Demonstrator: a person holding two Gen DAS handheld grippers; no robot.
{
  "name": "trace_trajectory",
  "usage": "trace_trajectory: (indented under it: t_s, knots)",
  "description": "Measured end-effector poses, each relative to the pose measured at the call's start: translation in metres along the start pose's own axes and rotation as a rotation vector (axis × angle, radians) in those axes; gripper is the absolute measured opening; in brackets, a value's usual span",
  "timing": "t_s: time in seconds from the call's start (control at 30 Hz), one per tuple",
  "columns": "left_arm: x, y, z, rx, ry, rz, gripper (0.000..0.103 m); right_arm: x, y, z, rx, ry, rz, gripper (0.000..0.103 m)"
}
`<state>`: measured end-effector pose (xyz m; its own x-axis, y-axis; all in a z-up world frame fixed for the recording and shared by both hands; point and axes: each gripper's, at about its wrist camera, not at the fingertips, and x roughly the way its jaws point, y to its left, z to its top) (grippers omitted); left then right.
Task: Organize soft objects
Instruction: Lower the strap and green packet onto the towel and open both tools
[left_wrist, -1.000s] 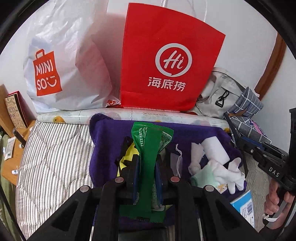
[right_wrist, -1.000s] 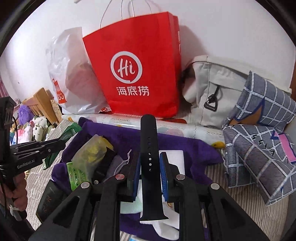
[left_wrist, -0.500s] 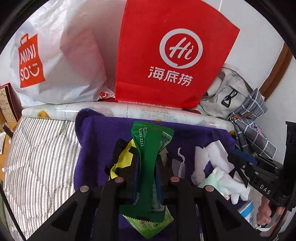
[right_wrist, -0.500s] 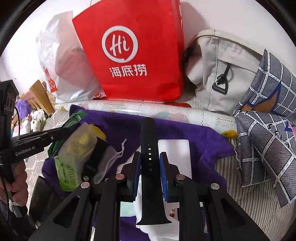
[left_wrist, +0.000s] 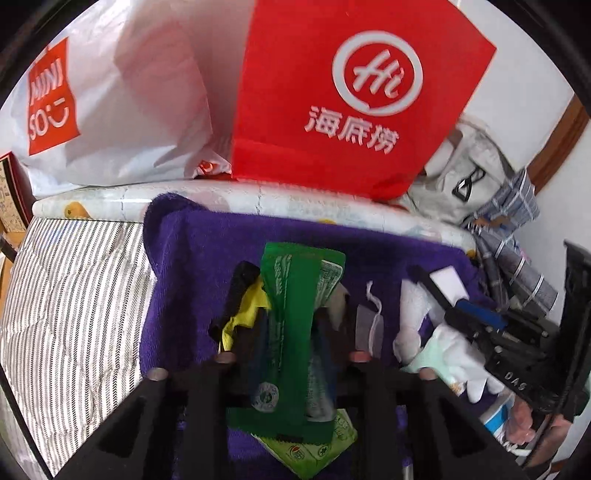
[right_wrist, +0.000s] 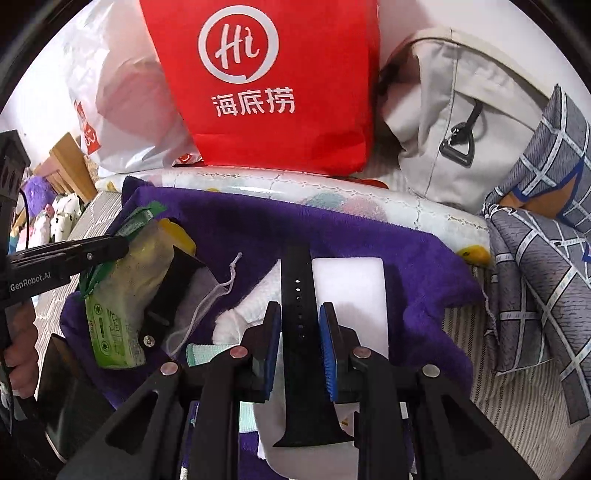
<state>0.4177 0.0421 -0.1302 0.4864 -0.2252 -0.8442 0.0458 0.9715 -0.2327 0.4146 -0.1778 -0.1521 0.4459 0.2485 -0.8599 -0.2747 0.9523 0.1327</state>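
Nearest, the left gripper (left_wrist: 291, 343) has the green packet (left_wrist: 291, 314) between its jaws, which are opening; blur hides whether the pads still touch. The right gripper (right_wrist: 300, 343) has the black strap (right_wrist: 298, 332) between its blue pads (right_wrist: 272, 350), also opening, with slim gaps visible: apparently a release. Both items hang low over the purple towel (right_wrist: 332, 236), seemingly the collecting spot, beside the white socks (left_wrist: 413, 317) and a white pad (right_wrist: 351, 291). Beyond, against the wall, stand a red bag (left_wrist: 351, 92) and a white bag (left_wrist: 122, 110).
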Motion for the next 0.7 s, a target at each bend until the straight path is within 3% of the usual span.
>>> trace_trajectory:
  t_s: [0.07, 0.13, 0.27, 0.53, 0.6, 0.7]
  knots:
    - [0.0, -0.002, 0.0, -0.002, 0.003, -0.004, 0.039, -0.003, 0.001, 0.0, 0.002, -0.007, 0.009, 0.031]
    - [-0.003, -0.004, -0.001, 0.001, 0.007, -0.009, 0.054, -0.009, 0.002, -0.001, 0.005, -0.014, 0.009, 0.041]
    - [-0.018, -0.009, -0.006, 0.014, -0.002, 0.007, 0.056, -0.029, 0.006, -0.008, -0.004, -0.061, -0.072, 0.062]
    - [-0.082, -0.021, -0.029, 0.054, -0.066, 0.038, 0.064, -0.089, 0.016, -0.033, 0.059, -0.109, -0.051, 0.066]
    - [-0.104, -0.024, -0.038, 0.058, -0.088, 0.038, 0.067, -0.106, 0.024, -0.042, 0.056, -0.12, -0.069, 0.077]
    - [-0.13, -0.03, -0.052, 0.063, -0.116, 0.038, 0.072, -0.134, 0.033, -0.057, 0.063, -0.151, -0.079, 0.082]
